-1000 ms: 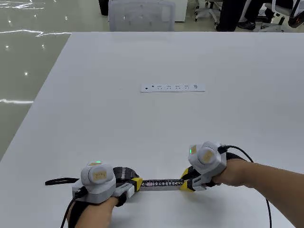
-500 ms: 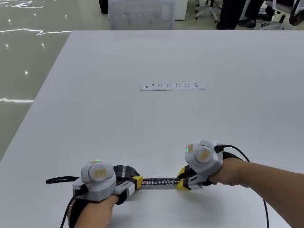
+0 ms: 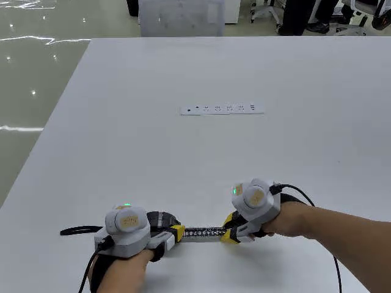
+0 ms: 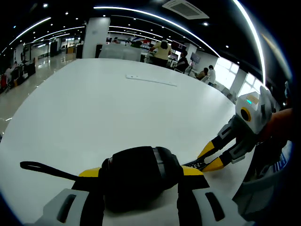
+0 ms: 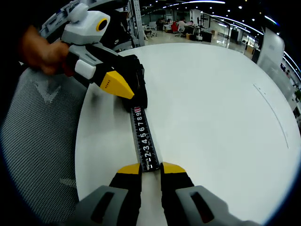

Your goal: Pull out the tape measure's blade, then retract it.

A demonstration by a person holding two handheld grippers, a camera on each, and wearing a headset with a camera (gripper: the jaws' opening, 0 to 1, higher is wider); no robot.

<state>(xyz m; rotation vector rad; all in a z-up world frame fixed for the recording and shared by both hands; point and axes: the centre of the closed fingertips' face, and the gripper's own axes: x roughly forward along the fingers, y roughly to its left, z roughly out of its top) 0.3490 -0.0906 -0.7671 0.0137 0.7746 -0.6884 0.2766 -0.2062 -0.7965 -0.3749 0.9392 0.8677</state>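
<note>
The black tape measure (image 3: 160, 222) lies near the table's front edge, and my left gripper (image 3: 168, 231) is shut around its case. From my left gripper view the case (image 4: 141, 181) sits between the yellow-tipped jaws, with its black wrist strap (image 4: 42, 168) trailing to the left. A short stretch of blade (image 3: 201, 232) runs right to my right gripper (image 3: 227, 235), which is shut on the blade's end. Printed numbers on the blade (image 5: 142, 139) show in the right gripper view, leading from my right gripper (image 5: 150, 168) up to the case (image 5: 139, 87).
A white power strip (image 3: 222, 109) lies mid-table, well beyond the grippers. The white table (image 3: 183, 159) stretches wide ahead; its left edge drops to a shiny floor (image 3: 30, 91). A mesh chair (image 5: 37, 141) stands by the front edge. People and office chairs are far behind.
My right gripper has moved left toward the case with the blade's end, so the exposed blade is shorter. My left gripper and the case have stayed in place.
</note>
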